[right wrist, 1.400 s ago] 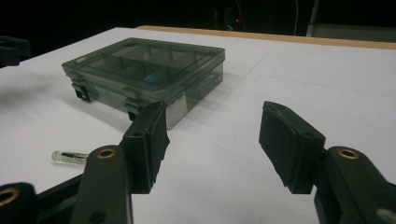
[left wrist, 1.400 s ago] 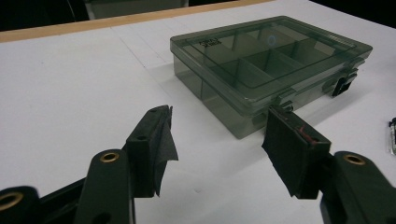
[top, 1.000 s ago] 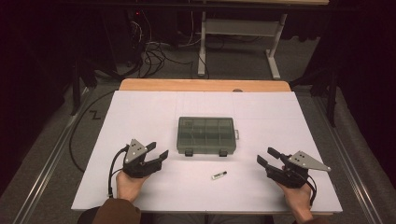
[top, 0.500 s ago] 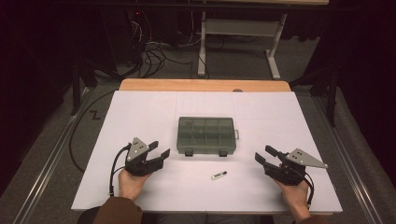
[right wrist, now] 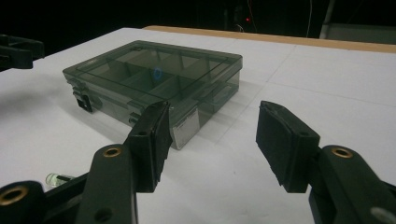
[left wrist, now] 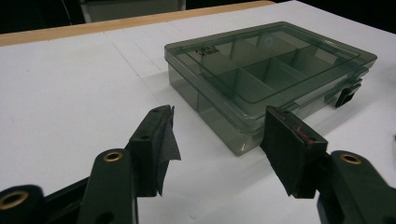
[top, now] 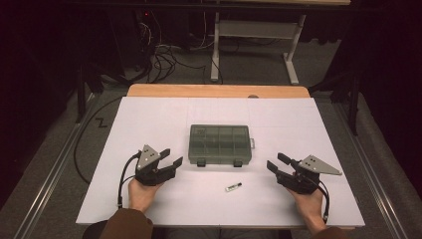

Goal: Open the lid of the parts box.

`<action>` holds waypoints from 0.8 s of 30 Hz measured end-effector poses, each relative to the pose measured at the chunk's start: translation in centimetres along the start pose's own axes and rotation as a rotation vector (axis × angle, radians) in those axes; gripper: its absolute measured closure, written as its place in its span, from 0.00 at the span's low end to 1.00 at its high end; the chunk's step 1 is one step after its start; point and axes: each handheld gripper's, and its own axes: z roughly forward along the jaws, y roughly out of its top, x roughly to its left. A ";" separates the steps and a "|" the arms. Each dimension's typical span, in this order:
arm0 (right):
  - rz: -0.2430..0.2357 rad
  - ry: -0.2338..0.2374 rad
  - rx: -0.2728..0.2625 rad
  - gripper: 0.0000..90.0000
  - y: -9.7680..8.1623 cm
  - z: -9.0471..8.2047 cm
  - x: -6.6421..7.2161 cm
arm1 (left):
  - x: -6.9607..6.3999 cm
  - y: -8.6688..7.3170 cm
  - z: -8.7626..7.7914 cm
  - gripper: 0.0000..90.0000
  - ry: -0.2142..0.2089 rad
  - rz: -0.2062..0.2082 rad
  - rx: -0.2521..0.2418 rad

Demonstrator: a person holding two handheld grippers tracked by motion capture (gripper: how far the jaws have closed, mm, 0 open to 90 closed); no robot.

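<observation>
Black jaws stand wide apart on both our grippers, with nothing between the pads. Our left gripper (top: pixel 170 158) rests low over the white table cover (top: pixel 149 119), held in our left hand (top: pixel 141 194), its jaws pointing toward the near left corner of the box; in the left gripper view that corner sits just beyond the gap between the pads, not touching either one. Our right gripper (top: pixel 278 163) lies on the far side of the work — held in our right hand (top: pixel 308 206) and aimed inward at the box's other end, near it but apart.

Between the two grippers lies the smoky clear compartment box (top: pixel 220 144), lid down and flat on the cover, two dark latches on the side facing us. A small blue thing (right wrist: pixel 157 73) shows through the lid in one middle compartment. A small vial (top: pixel 233 187) lies on the cover in front of the box, nearer the right gripper, touched by neither.
</observation>
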 end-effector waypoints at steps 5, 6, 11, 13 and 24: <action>-0.004 0.006 0.003 0.51 0.2 0.5 0.2 | 0.0 0.1 0.2 0.48 0.000 -0.004 -0.006; -0.003 0.005 0.006 0.51 0.2 0.7 0.2 | 0.0 0.2 0.3 0.48 0.000 -0.003 -0.003; 0.001 0.007 0.009 0.51 0.3 1.3 0.3 | -0.1 0.3 0.6 0.48 -0.004 0.001 -0.006; 0.000 0.009 0.009 0.51 0.4 1.4 0.4 | -0.1 0.4 0.7 0.48 -0.008 0.003 -0.006; 0.006 0.018 0.013 0.52 1.0 2.9 0.7 | -0.4 1.2 1.8 0.48 -0.020 0.006 -0.010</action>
